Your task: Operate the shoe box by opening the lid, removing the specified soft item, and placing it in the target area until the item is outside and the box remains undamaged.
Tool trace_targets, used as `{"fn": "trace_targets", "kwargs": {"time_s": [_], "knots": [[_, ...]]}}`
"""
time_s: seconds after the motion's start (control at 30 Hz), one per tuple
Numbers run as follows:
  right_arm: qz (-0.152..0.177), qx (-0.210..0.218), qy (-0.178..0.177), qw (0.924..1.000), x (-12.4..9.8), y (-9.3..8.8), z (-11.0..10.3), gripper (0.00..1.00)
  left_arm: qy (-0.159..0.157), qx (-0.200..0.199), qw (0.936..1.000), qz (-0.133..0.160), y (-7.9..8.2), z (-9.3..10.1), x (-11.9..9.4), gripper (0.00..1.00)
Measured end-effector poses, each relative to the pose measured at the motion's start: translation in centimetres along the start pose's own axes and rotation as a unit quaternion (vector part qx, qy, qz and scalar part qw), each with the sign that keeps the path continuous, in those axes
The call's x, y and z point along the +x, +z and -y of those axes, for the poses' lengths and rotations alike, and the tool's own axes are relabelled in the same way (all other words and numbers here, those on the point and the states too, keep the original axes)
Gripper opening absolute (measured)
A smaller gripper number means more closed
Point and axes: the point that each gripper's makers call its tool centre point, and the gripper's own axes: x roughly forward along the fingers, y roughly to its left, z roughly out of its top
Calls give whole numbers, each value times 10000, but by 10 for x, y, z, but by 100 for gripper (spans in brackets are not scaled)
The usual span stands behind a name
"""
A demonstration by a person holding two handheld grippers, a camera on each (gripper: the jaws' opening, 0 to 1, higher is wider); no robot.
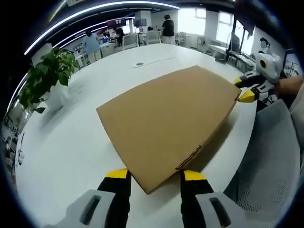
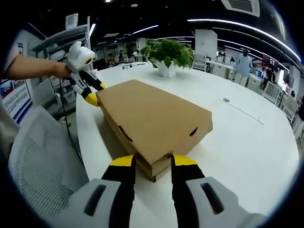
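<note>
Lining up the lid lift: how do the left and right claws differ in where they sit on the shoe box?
The left claw straddles one corner of the closed shoe box, open. The right claw straddles the opposite corner, also open. The right corner shows the lid seam between the jaws; at the left corner, a tab slot in the lid lies just ahead. Both have yellow-tipped black jaws.

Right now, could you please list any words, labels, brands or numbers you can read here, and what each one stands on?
None can be read.
Cardboard shoe box: plain brown lid, no print visible.
Poster at the edge of the right gripper view: print too blurred to read.
White plant pot: no label visible.
</note>
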Motion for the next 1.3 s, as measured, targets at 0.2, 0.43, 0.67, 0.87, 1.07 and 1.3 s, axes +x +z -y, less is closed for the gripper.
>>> {"fn": "trace_targets", "kwargs": {"time_s": [0.2, 0.43, 0.67, 0.87, 1.07, 1.3], "knots": [[62, 8, 34, 10000, -3, 4, -1, 27, 20, -21, 9999, 115, 1, 4, -7, 42], [172, -30, 85, 9998, -11, 14, -1, 27, 99, 26, 9997, 200, 8, 6, -15, 44], [282, 17, 79, 9996, -18, 26, -1, 28, 84, -13, 9993, 370, 17, 6, -28, 45], [425, 107, 87, 9990, -24, 38, 1, 29, 117, 87, 9988, 470, 24, 4, -36, 44], [561, 100, 106, 9983, -30, 52, 1, 30, 191, 146, 9976, 647, 37, 6, -50, 44], [708, 48, 56, 9975, -35, 69, 8, 29, 366, 171, 9955, 855, 49, 1, -61, 40]]}}
